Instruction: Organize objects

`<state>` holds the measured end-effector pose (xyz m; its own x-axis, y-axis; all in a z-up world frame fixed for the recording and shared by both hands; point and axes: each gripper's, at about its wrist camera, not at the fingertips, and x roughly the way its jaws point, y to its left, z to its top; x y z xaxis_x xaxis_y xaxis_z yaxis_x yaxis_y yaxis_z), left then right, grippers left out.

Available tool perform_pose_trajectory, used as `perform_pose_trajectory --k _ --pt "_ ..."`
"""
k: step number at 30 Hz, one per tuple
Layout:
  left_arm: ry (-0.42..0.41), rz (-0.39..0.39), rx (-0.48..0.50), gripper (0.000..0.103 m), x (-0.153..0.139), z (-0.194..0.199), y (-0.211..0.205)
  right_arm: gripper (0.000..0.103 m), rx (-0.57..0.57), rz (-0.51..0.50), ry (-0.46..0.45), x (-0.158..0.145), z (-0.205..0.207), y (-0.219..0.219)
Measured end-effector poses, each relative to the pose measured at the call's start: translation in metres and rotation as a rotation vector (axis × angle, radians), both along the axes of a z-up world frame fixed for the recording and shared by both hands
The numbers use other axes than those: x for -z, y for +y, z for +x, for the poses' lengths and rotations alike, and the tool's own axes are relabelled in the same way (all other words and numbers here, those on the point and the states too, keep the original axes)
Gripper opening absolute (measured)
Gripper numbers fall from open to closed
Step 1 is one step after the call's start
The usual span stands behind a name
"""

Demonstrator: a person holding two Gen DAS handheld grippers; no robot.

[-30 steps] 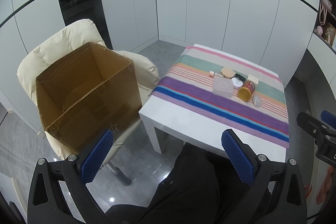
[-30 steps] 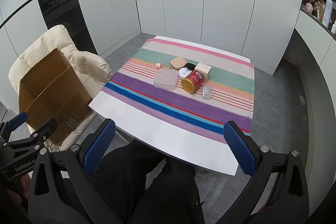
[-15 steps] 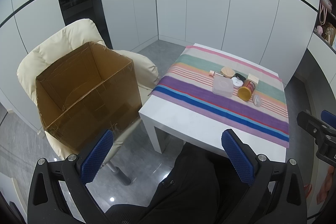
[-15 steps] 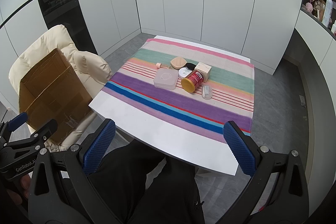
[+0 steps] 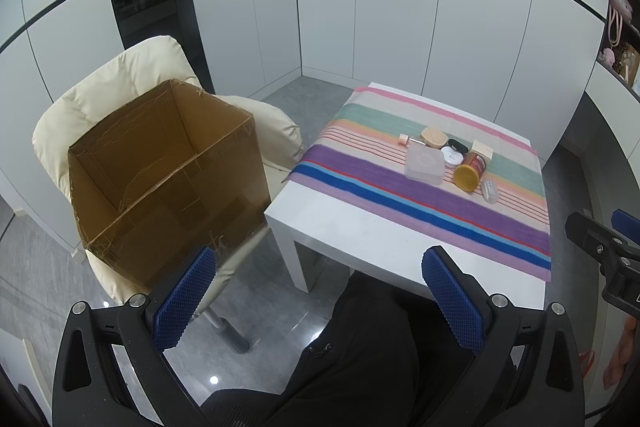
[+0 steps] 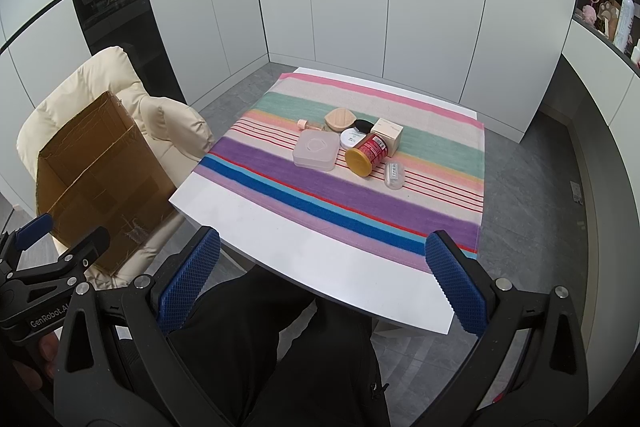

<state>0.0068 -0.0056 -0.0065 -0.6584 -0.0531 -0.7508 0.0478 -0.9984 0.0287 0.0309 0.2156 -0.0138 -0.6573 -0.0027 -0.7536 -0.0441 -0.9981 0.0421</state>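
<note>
The near strip of the white table (image 6: 320,251) and the front purple and blue bands of the striped cloth (image 6: 360,203) are left bare, so approach from the front is unobstructed. Farther back, passage is blocked by a tight cluster: a translucent square container (image 6: 315,149), a red jar lying on its side (image 6: 367,153), a small clear case (image 6: 394,175). The cardboard box (image 5: 160,179) on the cream chair (image 5: 120,83) is open-topped, beside the table's left edge.
</note>
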Motion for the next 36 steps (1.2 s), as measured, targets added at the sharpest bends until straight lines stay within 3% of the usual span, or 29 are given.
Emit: perform_pose_trajectory --k 20,27,30,36 --pt "-0.019 0.005 0.013 0.103 0.001 -0.003 0.000 0.103 0.008 -0.001 0.000 0.000 -0.001 0.001" --pt "-0.072 0.043 0.089 0.103 0.009 -0.027 0.016 0.103 0.076 -0.030 -0.012 0.009 -0.007 0.015" --pt "-0.061 0.018 0.136 0.103 0.011 -0.038 0.030 0.103 0.109 -0.014 -0.014 0.014 -0.018 0.026" --pt "-0.121 -0.012 0.185 0.103 0.028 -0.070 0.054 0.103 0.113 -0.014 -0.044 0.029 -0.049 0.045"
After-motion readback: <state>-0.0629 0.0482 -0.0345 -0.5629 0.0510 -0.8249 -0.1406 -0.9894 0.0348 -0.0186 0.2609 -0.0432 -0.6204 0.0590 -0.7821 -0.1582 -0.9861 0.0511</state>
